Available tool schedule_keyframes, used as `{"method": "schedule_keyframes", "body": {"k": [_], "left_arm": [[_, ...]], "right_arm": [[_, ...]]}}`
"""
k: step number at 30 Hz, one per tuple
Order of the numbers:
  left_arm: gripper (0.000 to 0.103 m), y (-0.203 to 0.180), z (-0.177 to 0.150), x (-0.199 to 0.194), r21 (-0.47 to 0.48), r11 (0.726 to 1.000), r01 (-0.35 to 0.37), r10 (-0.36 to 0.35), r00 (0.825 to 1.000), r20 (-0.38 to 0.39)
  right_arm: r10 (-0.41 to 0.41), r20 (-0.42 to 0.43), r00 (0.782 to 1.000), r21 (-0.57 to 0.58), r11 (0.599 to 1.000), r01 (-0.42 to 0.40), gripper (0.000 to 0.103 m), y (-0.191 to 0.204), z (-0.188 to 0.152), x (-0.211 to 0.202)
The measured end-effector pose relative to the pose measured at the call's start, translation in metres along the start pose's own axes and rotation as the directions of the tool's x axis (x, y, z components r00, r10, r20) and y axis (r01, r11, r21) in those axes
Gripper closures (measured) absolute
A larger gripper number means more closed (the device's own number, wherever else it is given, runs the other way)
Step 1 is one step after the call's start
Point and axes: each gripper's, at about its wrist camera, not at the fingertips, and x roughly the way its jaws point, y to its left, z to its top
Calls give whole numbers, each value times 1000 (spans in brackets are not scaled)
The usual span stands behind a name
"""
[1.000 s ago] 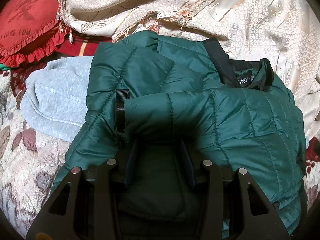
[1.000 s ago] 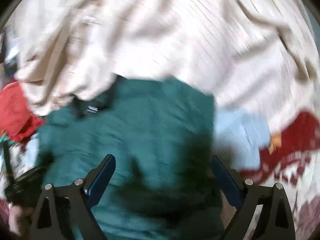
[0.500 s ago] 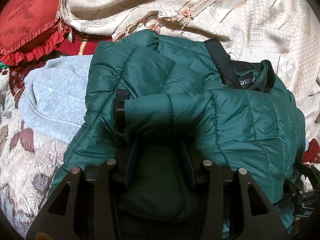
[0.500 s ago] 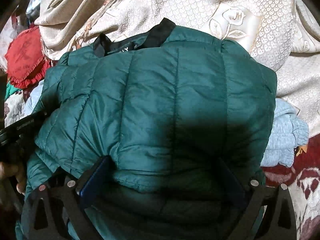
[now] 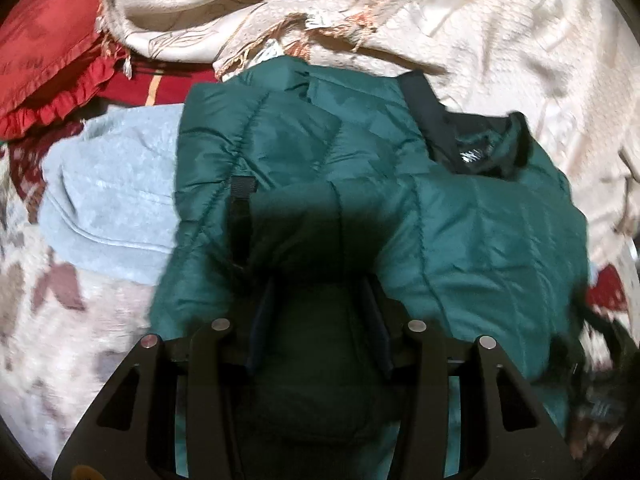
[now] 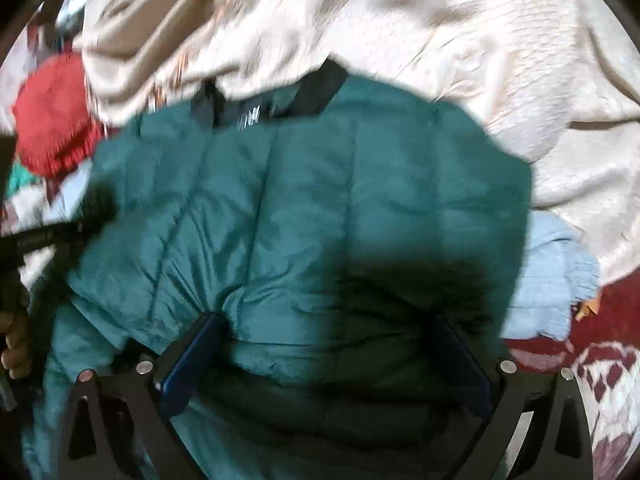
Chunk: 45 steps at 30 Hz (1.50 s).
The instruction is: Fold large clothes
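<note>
Lying folded on the bed is a dark green quilted puffer jacket (image 5: 460, 216), its black collar (image 5: 476, 140) turned toward the cream bedding and one sleeve laid across the front. A black strap loop (image 5: 240, 200) shows at the sleeve end. The jacket rests partly on a pale blue garment (image 5: 112, 200), which protrudes on both sides of it.

Left gripper (image 5: 318, 320): jaws narrowed on a thick fold of the jacket at its near edge, fabric bulging between the pads. Grip confirmed.

Right gripper (image 6: 328, 356): jaws set wide apart, the jacket's near edge bulging between them. The blue pads (image 6: 192, 356) press against the fabric on either side; whether this amounts to a firm clamp cannot be told. The right view is motion-blurred.

Surroundings: a cream embroidered bedspread (image 5: 500, 32) with fringed trim lies rumpled beyond the jacket. A red ruffled cushion (image 5: 44, 60) sits at the far left. A floral blanket (image 5: 52, 340) in cream and maroon covers the near surface. The person's left hand (image 6: 16, 340) is visible at the edge of the right view, on the other tool's handle.
</note>
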Motion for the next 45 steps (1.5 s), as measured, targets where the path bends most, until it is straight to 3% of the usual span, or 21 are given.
{"method": "schedule_keyframes", "body": {"k": [1,3,4,8,10,12,15,18,21,25,29,38,39,41,43,45], "left_arm": [[57,5,0,-13,14,1000,9,-9,1000,-5],[30,15,-7,-36,44,999,-12,12,1000,-1],[27,25,-15,-51,68,997,-29,29,1000,8],[27,58,-56,-86,100,993,-69,72,997,-29],[27,74,-84,-100,109,990,-88,93,994,-49],[27,84,-110,-107,112,991,-70,79,994,-78],[27,90,-145,-110,124,992,-24,40,991,-129],[25,91,-170,-121,147,989,-2,17,994,-106],[25,99,-184,-131,99,992,72,-60,991,-117],[25,106,-201,-129,12,971,239,-233,956,-180],[25,110,-208,-129,-4,952,306,-304,941,-147],[25,97,-199,-128,-9,919,394,-390,908,-150],[25,94,-197,-128,-5,918,396,-393,909,-140],[26,91,-195,-136,27,920,392,-388,917,-92],[36,86,-194,-142,53,923,381,-379,924,-49],[52,86,-191,-141,62,934,351,-349,936,-35]], "right_arm": [[7,12,1000,10,1000,-7,0,-2,-1,-12],[27,6,1000,10,1000,-27,0,-2,-8,-30],[28,-11,1000,-1,1000,-28,0,0,-15,-37],[-13,-136,991,-75,997,3,0,11,-51,-49],[-17,-219,976,-125,992,-11,0,19,-79,-52],[-19,-258,966,-150,989,-20,0,24,-101,-58],[-18,-200,980,-118,993,-6,0,17,-118,-89],[-42,-116,992,-67,997,34,0,0,-137,-122],[-78,-88,993,11,997,79,0,-22,-162,-144],[-81,-123,989,123,988,96,0,-53,-195,-156],[24,-183,983,230,973,19,0,-67,-223,-148],[145,-94,985,267,957,-115,0,-59,-237,-163],[176,-78,981,268,952,-150,0,-57,-236,-166],[265,30,964,271,926,-263,0,-53,-231,-178],[272,101,957,250,924,-289,0,-51,-226,-186],[272,95,958,257,923,-288,0,-51,-226,-181]]}}
